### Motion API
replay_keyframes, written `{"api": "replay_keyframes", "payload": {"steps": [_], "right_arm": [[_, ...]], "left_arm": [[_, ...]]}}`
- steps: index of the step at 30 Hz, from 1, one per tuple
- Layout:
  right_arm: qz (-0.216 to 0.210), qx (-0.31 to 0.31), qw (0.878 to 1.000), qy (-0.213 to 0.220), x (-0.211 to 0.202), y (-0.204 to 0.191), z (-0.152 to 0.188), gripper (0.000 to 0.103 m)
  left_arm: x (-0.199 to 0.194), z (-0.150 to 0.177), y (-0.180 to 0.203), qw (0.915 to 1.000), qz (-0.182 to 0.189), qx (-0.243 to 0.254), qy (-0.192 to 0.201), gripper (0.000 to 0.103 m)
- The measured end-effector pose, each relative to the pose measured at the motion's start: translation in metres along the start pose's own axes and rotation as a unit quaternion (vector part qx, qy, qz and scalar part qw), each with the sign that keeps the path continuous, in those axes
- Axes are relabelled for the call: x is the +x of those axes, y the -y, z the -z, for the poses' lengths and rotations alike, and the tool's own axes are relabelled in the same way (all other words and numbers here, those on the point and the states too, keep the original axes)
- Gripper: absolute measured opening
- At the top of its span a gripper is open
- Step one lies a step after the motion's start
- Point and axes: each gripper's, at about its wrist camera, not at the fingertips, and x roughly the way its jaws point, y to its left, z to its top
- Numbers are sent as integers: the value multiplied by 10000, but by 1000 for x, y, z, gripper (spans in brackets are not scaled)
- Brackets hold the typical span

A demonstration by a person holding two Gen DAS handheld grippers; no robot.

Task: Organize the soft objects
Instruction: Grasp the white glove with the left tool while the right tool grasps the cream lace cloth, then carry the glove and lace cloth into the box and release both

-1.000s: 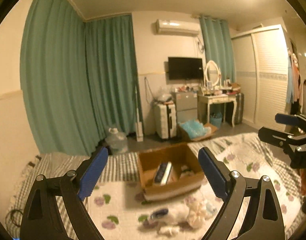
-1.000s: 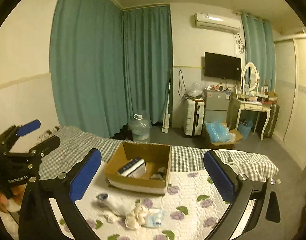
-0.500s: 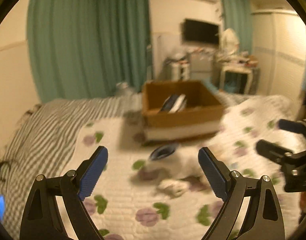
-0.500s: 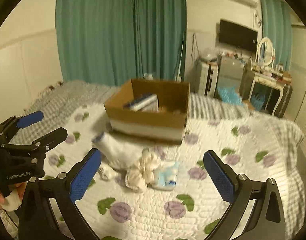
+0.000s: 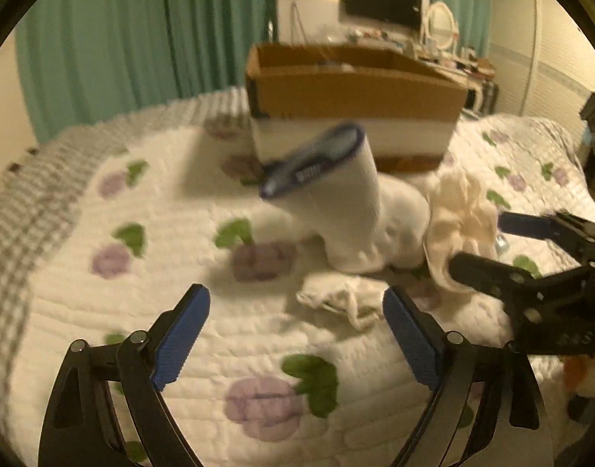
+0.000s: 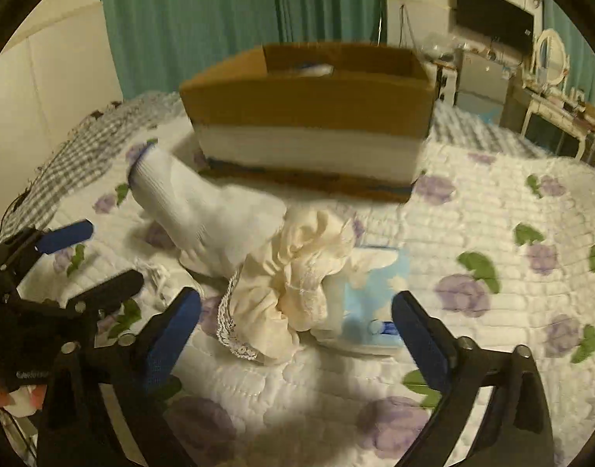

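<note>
Two grippers, both spread wide, nothing held. Left gripper (image 5: pixel 295 325): crumpled white sock (image 5: pixel 342 299) just ahead betw. tips. Right gripper (image 6: pixel 295 327): cream lace-trimmed cloth (image 6: pixel 293 272) betw. tips.

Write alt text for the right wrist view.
The open right gripper hovers over a cream frilly cloth on a flowered quilt, with a white sock to its left and a cardboard box behind. The left gripper shows at the left edge.

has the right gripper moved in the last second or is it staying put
Yes. The right gripper has come down and forward toward the bed: the cardboard box looms larger and higher in its view, and the cream ruffled cloth now lies between its open fingers.
</note>
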Motion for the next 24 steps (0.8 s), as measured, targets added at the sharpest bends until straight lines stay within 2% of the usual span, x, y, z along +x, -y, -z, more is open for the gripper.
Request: {"api": "replay_keyframes", "payload": {"steps": [1,2,3,4,5,6,13,14,16,18,24], "right_arm": [[-4,-17,10000,-55,4,0,0,89],[12,-41,10000,-79,8,-2,1,82],[19,-80,9999,-90,11,-3,0,68],[13,-101,9999,-119,14,-3,0,59],[28,-99,9998,-141,16,-3,0,45],[50,-93,9998,-155,16,-2,0,36],[67,281,9995,151,0,15,-5,31],[63,320,9993,153,0,17,-6,31],[37,373,9992,140,-1,19,-5,31],[39,393,9991,152,-1,20,-6,31],[19,408,9989,229,-8,19,-4,31]], "left_arm": [[4,1,0,9999,79,-10,-74,91],[7,1,0,9998,161,-6,-150,91],[9,1,1,9996,214,15,-193,91],[11,1,2,9994,257,36,-224,91],[13,1,3,9992,307,69,-255,91],[15,1,5,9989,347,109,-282,91],[35,-2,19,9974,402,352,-479,90],[39,-3,20,9972,443,355,-479,87],[44,-5,22,9966,497,381,-539,67],[45,-5,24,9959,557,431,-573,59],[29,-2,24,9946,792,424,-511,57]]}}
